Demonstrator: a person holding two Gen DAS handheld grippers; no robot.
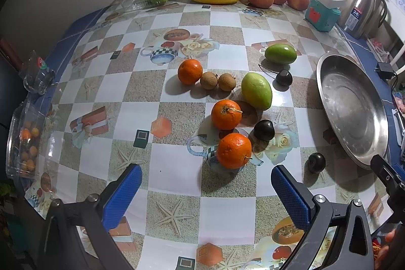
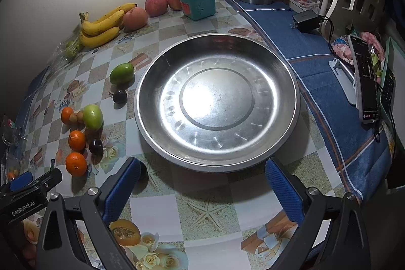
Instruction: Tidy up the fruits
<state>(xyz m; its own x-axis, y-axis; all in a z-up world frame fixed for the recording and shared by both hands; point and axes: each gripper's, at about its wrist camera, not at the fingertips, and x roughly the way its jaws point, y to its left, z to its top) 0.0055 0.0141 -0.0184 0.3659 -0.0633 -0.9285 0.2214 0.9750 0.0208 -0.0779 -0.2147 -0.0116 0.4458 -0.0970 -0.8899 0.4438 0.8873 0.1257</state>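
Blue-padded fingers (image 1: 121, 196) of the left gripper (image 1: 206, 190) are spread wide, nothing pinched, nearest round orange tangerine (image 1: 234, 150) just ahead. Right gripper (image 2: 202, 184) is spread too, aimed at the empty round steel basin (image 2: 152, 143); fruits are scattered left of it.

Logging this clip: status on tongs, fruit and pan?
Left tongs open, empty, facing nearest orange. Right tongs open, empty, at steel pan, nothing in it. Fruit loose on table, path clear.
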